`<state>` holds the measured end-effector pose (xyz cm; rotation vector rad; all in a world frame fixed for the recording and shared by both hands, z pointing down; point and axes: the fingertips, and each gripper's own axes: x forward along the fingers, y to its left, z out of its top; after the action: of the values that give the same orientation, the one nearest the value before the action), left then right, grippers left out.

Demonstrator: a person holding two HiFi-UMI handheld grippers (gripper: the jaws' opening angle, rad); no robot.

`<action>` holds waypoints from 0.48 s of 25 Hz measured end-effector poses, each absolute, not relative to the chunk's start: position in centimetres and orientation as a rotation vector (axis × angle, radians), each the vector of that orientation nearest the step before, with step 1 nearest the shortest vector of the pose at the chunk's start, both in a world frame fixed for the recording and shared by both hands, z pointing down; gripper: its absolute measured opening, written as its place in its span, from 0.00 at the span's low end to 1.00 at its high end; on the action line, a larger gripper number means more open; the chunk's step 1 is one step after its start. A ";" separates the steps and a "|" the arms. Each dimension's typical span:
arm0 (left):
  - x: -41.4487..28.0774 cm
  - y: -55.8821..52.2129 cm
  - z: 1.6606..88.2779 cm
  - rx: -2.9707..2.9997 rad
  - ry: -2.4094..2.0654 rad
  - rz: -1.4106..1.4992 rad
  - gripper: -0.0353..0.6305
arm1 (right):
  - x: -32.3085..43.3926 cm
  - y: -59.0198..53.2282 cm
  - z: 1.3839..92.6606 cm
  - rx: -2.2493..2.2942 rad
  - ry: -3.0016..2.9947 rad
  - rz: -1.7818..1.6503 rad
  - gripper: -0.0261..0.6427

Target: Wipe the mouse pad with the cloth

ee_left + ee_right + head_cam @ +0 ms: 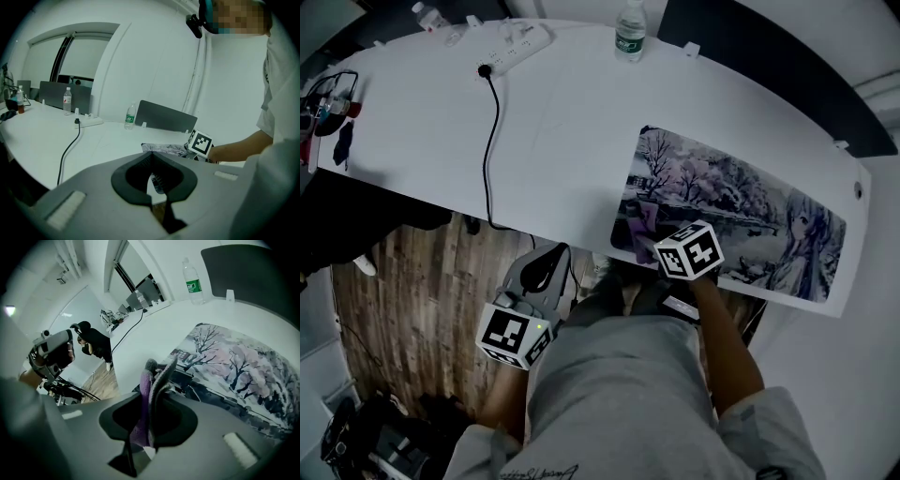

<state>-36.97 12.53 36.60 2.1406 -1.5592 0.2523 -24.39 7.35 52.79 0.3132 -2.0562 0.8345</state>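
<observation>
The mouse pad [741, 206] fills the right middle of the head view. Its long lower edge runs close along the desk's [562, 131] near edge, and its right end stops just short of the desk's corner. The right gripper [649, 234] sits at the pad's lower left corner, its jaws clamped on a purple cloth [637, 217] that touches the pad there. In the right gripper view the cloth [145, 399] stands up between the closed jaws.

The left gripper [555, 253] hangs off the desk at lower centre, over the wooden floor [412, 281]. Its 2 jaws are together and hold nothing.

Between the pad and a black cable [492, 141] the white desktop is bare. The cable runs from a power strip [517, 42] at the top edge down over the near edge. A water bottle [630, 33] stands at top centre, well apart from the pad. Small clutter lies at the upper left. Dark divider panels line the far edge, and the walls are white.
</observation>
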 end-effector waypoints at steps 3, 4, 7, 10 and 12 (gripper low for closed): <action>-35.6 11.8 36.6 2.169 -1.536 0.254 0.08 | -23.2 6.5 51.5 0.345 -2.101 0.831 0.17; -35.0 11.4 36.4 2.181 -1.525 0.256 0.08 | -22.7 6.1 51.0 0.362 -2.117 0.831 0.18; -32.8 10.0 35.9 2.224 -1.483 0.270 0.08 | -20.6 4.9 49.3 0.417 -2.168 0.823 0.17; -30.2 8.5 35.2 2.270 -1.436 0.287 0.08 | -17.9 3.6 47.8 0.487 -2.205 0.810 0.17; -28.5 7.7 34.8 2.295 -1.411 0.298 0.08 | -16.0 2.9 46.9 0.534 -2.226 0.817 0.17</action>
<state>-28.53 7.72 34.81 2.2948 -1.4105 0.2983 -16.01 2.87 46.89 0.5340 -2.2264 0.8167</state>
